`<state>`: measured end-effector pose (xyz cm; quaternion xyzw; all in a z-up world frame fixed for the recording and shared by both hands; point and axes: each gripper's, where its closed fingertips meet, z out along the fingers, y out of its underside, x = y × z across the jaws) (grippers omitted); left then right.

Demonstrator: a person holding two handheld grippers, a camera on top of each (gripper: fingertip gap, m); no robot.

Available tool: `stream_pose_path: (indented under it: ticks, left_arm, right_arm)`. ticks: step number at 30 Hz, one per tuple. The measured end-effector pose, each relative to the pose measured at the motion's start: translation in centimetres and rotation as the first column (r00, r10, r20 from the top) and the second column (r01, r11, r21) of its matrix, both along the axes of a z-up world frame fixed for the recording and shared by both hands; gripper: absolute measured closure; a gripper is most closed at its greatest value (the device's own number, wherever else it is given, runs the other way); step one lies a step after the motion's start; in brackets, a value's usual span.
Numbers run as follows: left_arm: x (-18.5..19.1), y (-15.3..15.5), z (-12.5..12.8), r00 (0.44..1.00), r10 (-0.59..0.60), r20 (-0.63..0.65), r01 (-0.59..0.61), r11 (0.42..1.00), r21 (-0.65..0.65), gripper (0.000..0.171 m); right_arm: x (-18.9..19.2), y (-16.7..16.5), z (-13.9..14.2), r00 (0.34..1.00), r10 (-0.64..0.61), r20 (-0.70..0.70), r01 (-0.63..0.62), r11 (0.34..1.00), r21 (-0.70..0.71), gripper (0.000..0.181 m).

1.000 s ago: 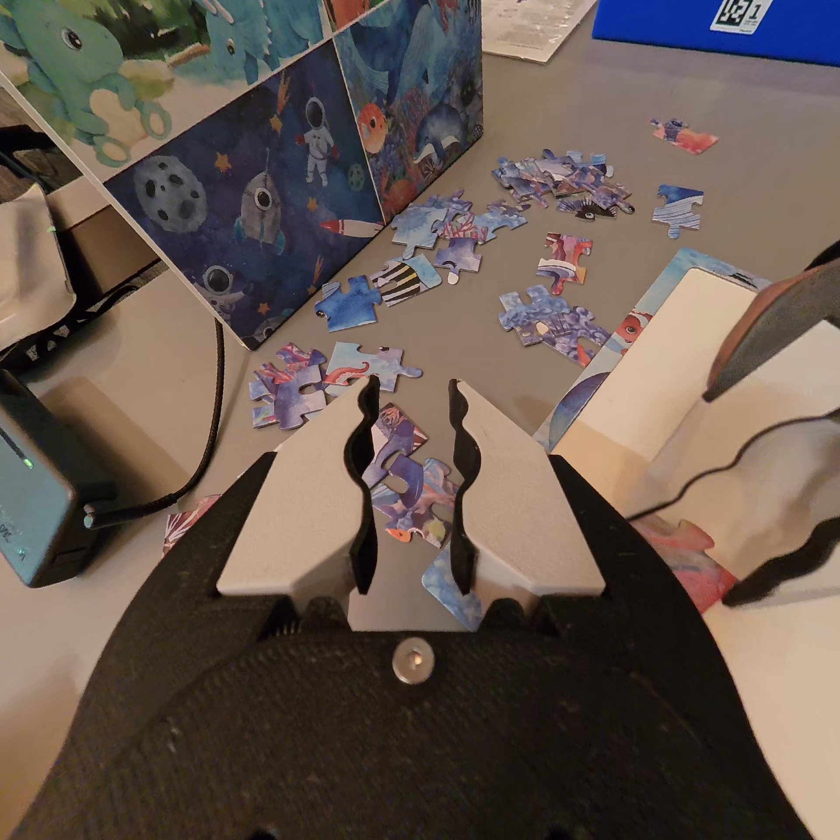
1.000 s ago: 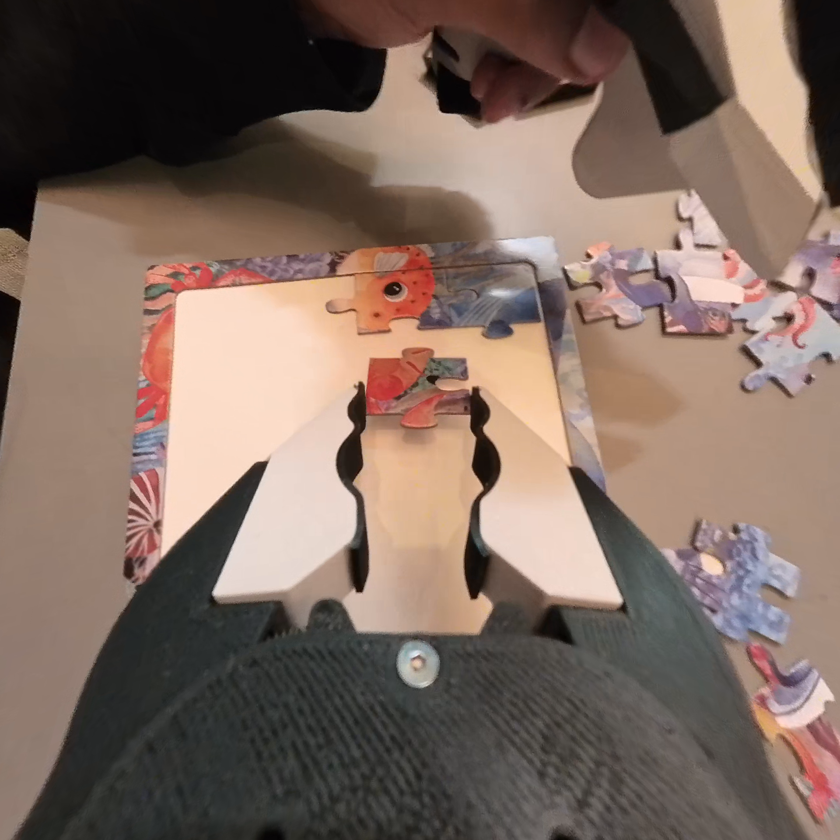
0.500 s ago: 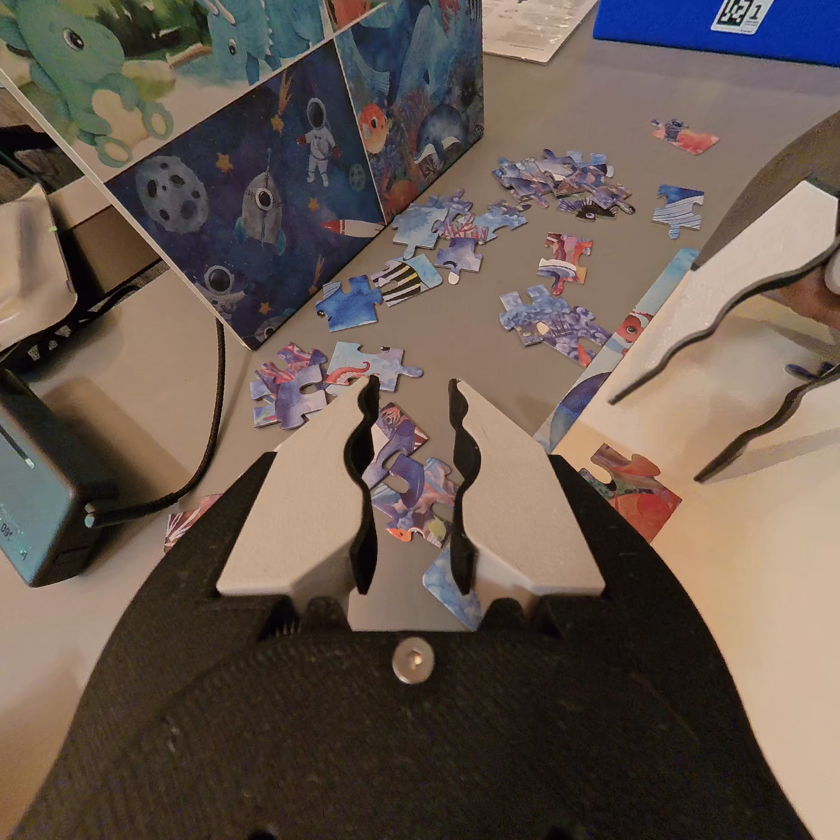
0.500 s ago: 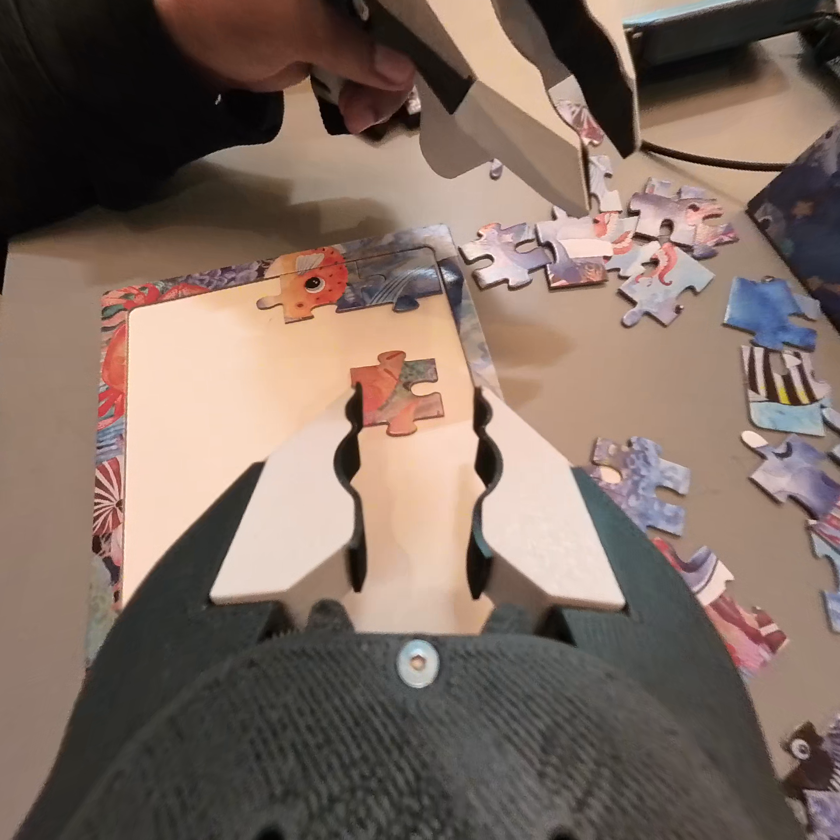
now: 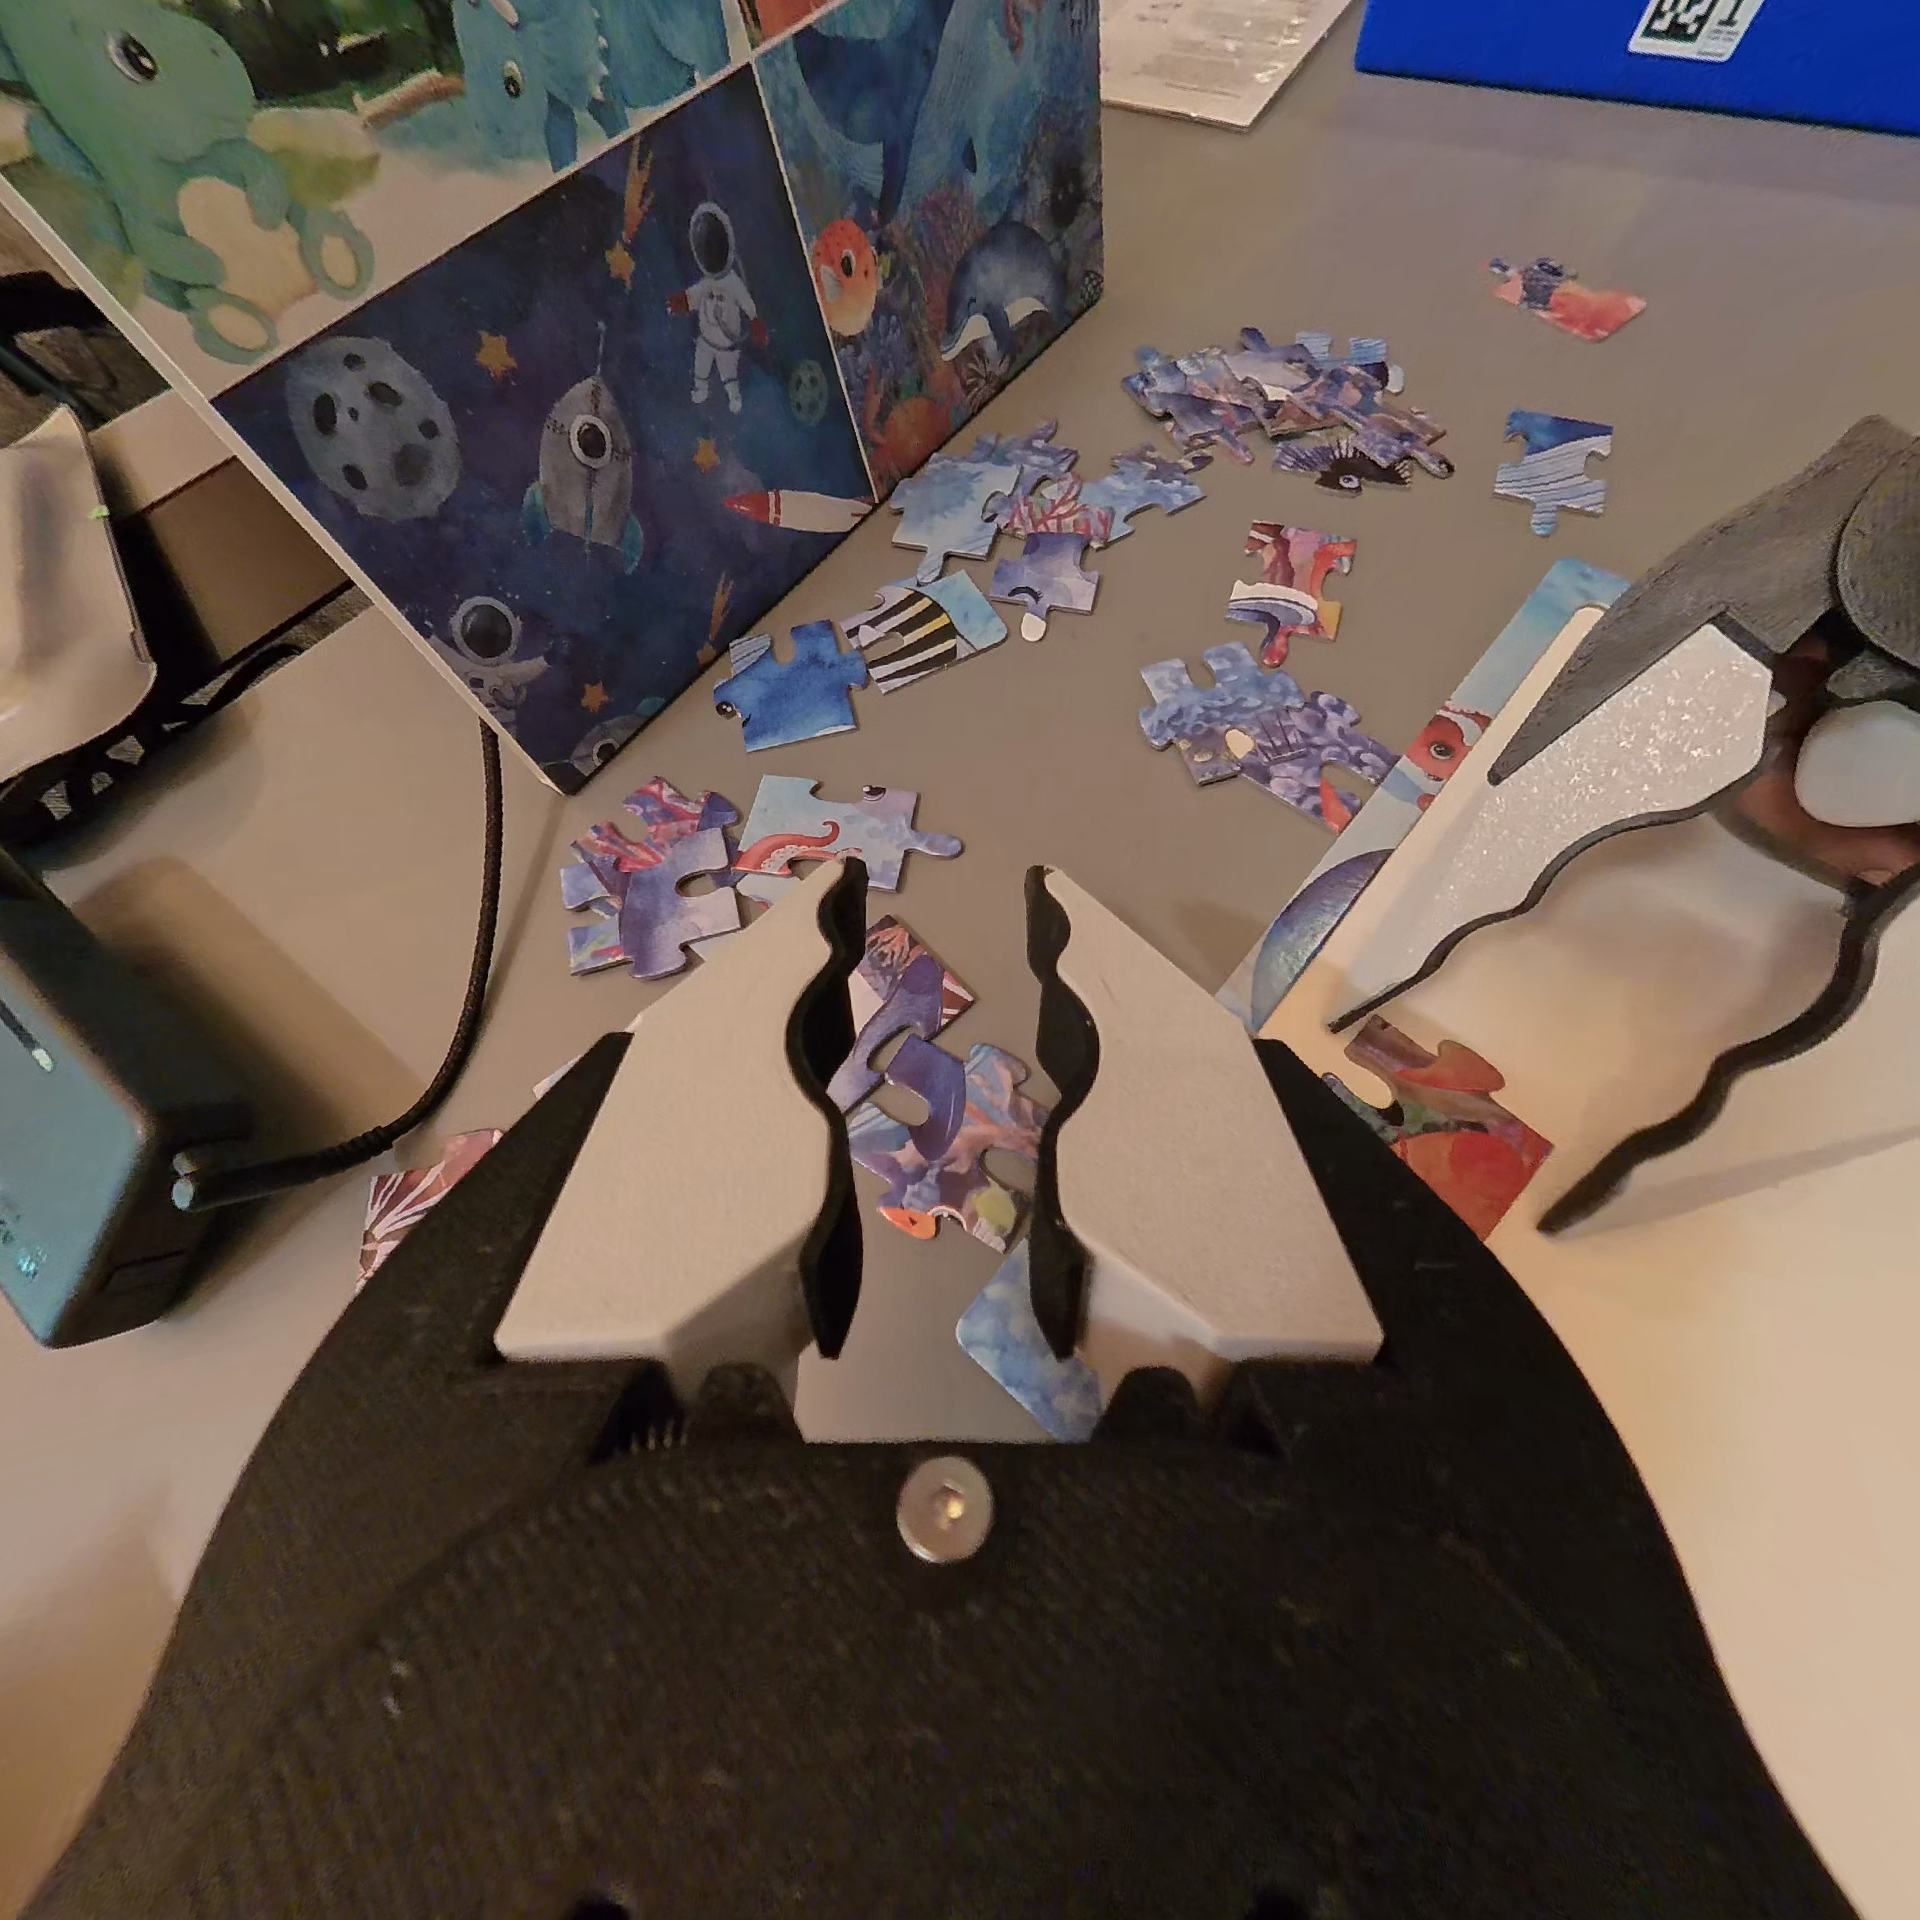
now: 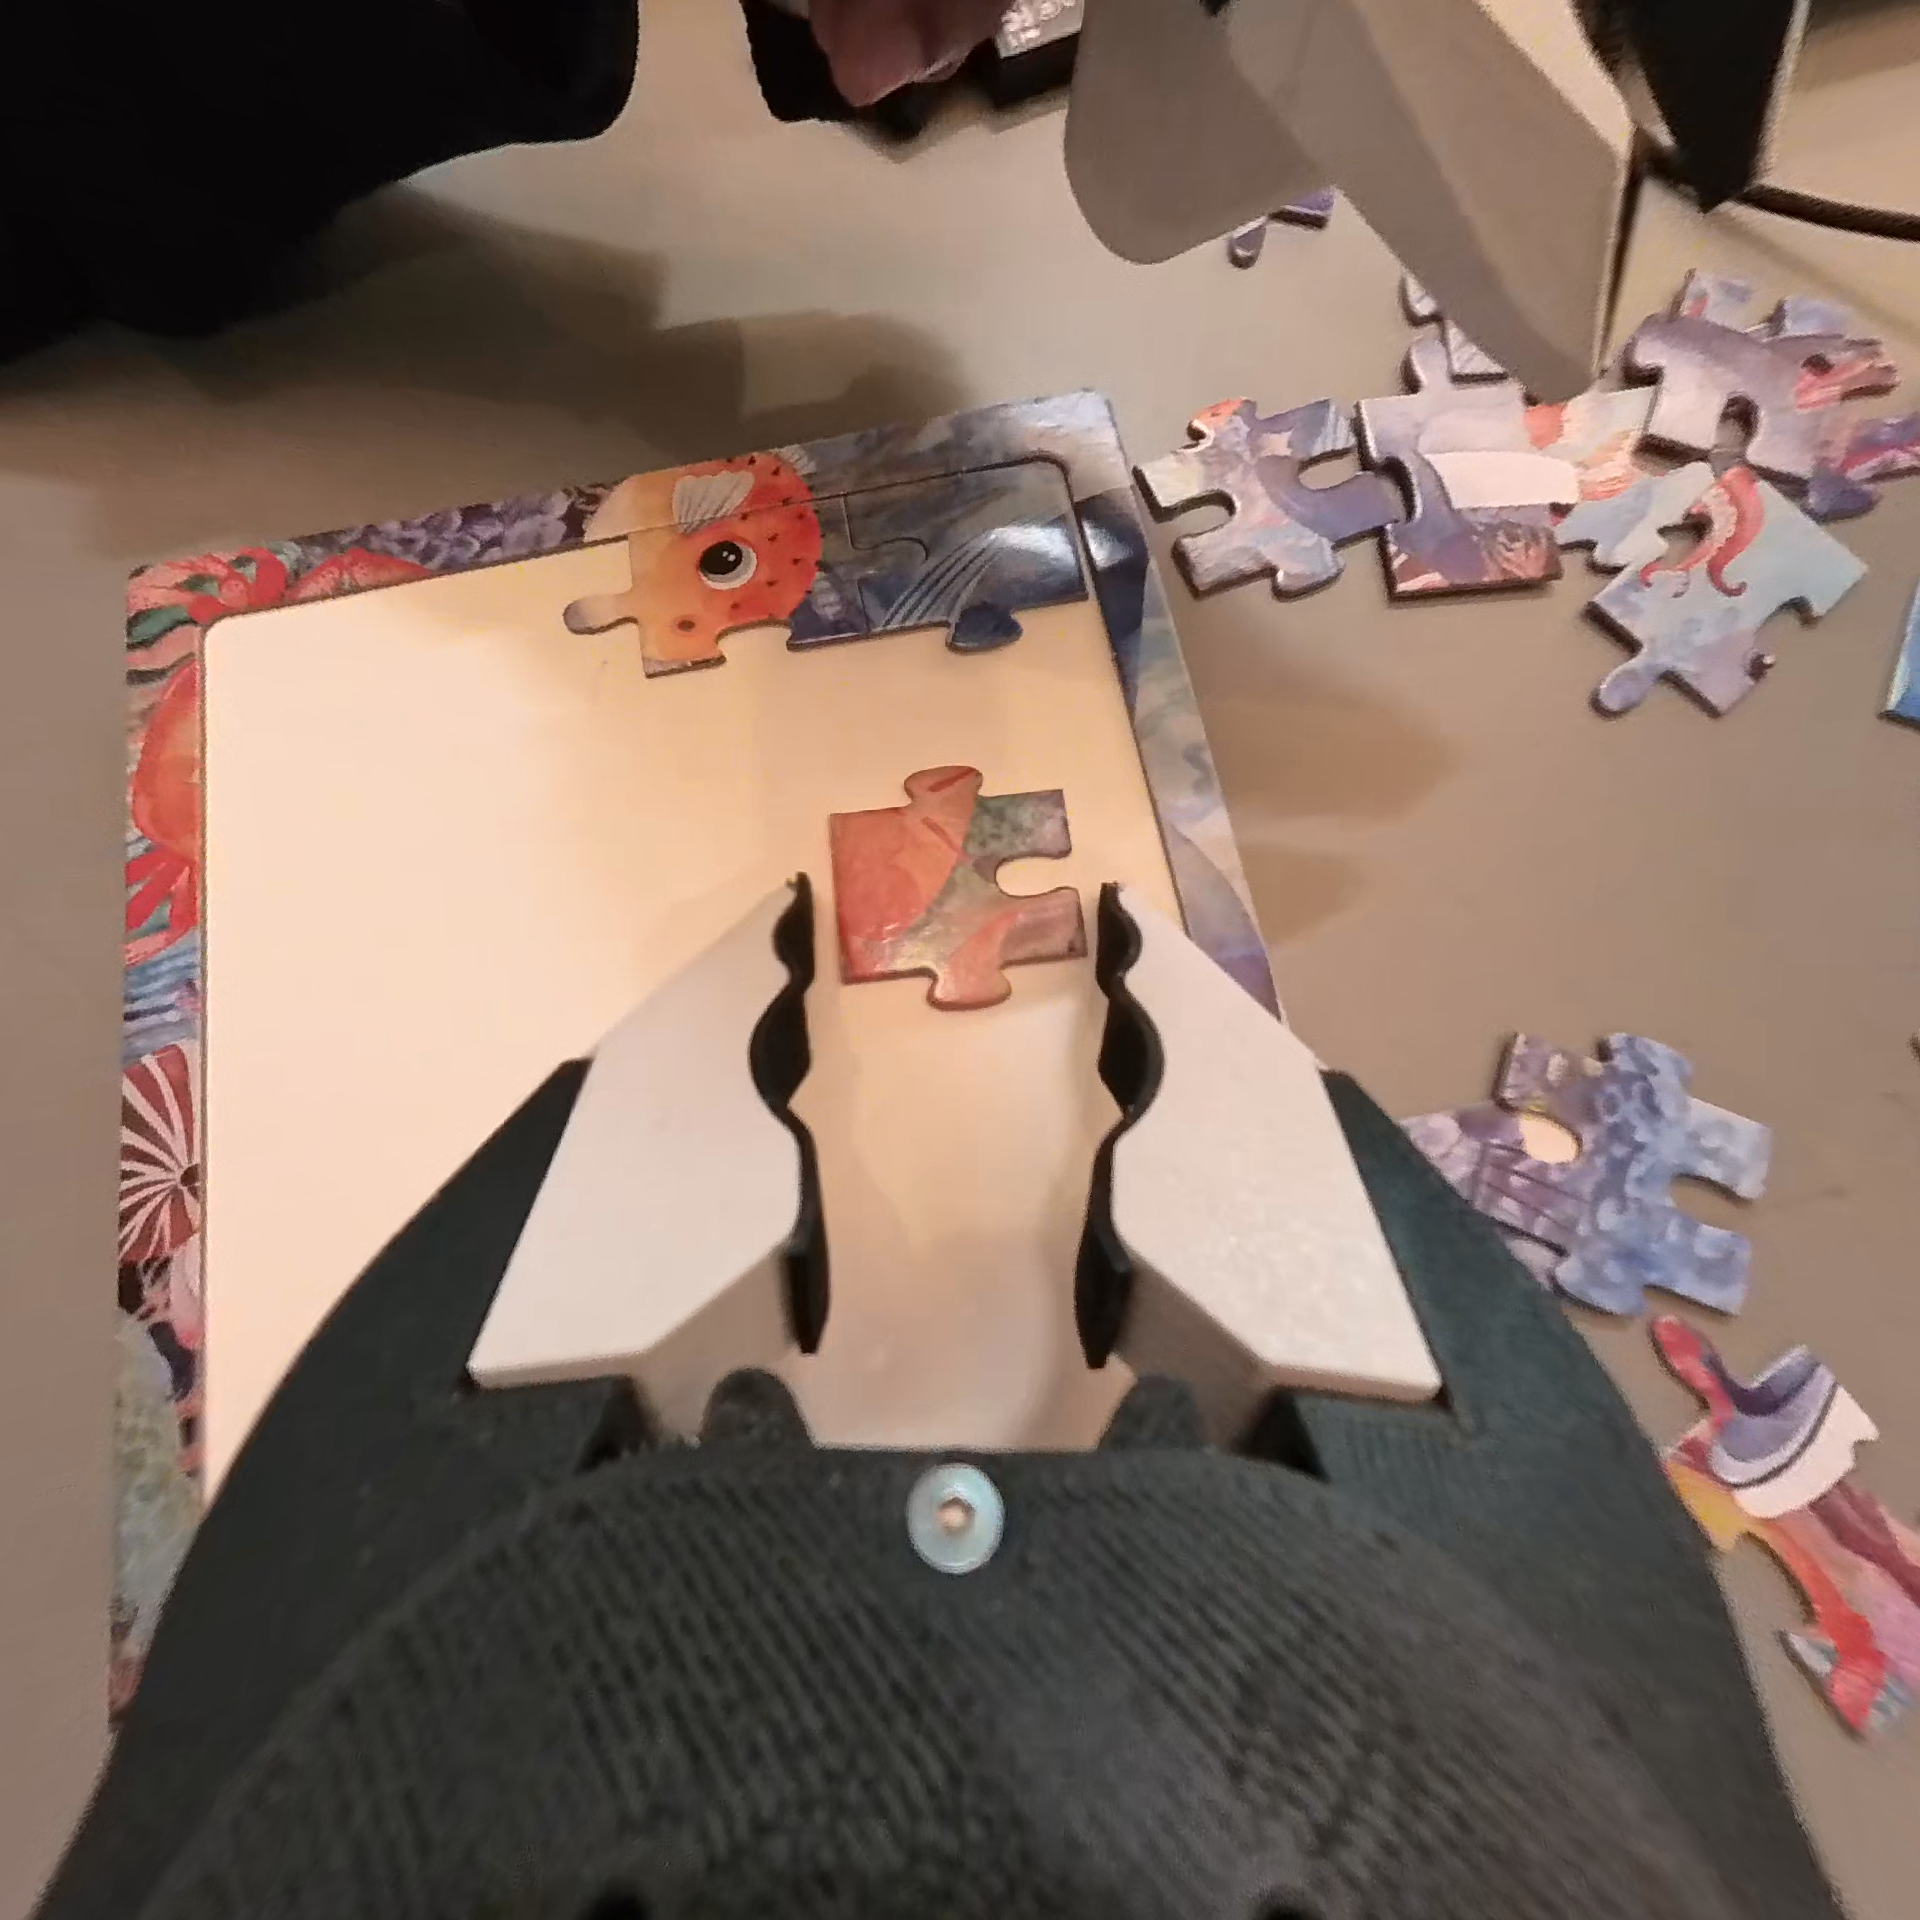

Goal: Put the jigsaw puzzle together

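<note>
The puzzle tray (image 6: 166, 935) has a sea-picture border and a bare cream middle. Two joined pieces, one with an orange fish (image 6: 717, 582), sit in its far edge. A loose red-orange piece (image 6: 951, 899) lies flat on the tray between my right gripper's (image 6: 948, 891) open fingertips, not held. My left gripper (image 5: 943, 881) is open and empty above purple pieces (image 5: 925, 1112) on the grey table. The right gripper also shows in the left wrist view (image 5: 1455, 1122), over the same red piece (image 5: 1455, 1132).
Several loose pieces lie scattered on the table (image 5: 1278, 405), (image 6: 1621, 1184). The upright puzzle box (image 5: 582, 416) stands at the left. A teal device (image 5: 73, 1143) with a black cable (image 5: 478, 935) lies left. A blue box (image 5: 1662, 52) is far back. A hand (image 6: 894, 52) holds the left gripper.
My right gripper let go of the red-orange piece, which now lies on the tray, and drew back, then came close over it again. The left gripper stayed still.
</note>
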<state>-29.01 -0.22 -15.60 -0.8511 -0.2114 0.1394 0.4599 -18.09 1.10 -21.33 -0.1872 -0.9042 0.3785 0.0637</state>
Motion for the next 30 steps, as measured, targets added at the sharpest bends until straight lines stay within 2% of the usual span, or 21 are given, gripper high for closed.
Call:
stream_pose_path:
  ticks: [2,10,16,19,24,30]
  left_arm:
    - [0.0,0.0,0.1,1.0,0.0,-0.001,0.0,1.0,0.001,0.143]
    - [-0.5,-0.5,0.8,0.999,0.024,-0.028,-0.024,1.0,0.011,0.143]
    - [-2.1,-2.6,3.1,0.991,0.121,-0.065,-0.115,0.989,0.091,0.143]
    - [-2.9,-3.7,3.8,0.985,0.163,-0.065,-0.154,0.981,0.12,0.143]
    - [-3.2,-4.1,3.7,0.984,0.172,-0.05,-0.164,0.977,0.133,0.143]
    - [-3.1,-3.6,2.6,0.987,0.156,-0.049,-0.15,0.984,0.095,0.143]
  right_arm:
    - [-0.3,0.3,0.0,1.0,-0.01,-0.012,0.01,1.0,0.014,0.136]
    - [-0.3,0.3,0.4,1.0,-0.008,-0.02,0.008,1.0,0.005,0.137]
    - [-2.6,2.8,3.7,0.99,-0.112,-0.081,0.104,0.99,-0.094,0.137]
    - [-4.2,5.8,5.6,0.973,-0.2,-0.111,0.184,0.973,-0.142,0.137]
    - [-5.9,13.2,7.8,0.923,-0.349,-0.164,0.316,0.928,-0.196,0.137]
    - [-4.1,22.9,9.3,0.872,-0.452,-0.187,0.389,0.873,-0.296,0.137]
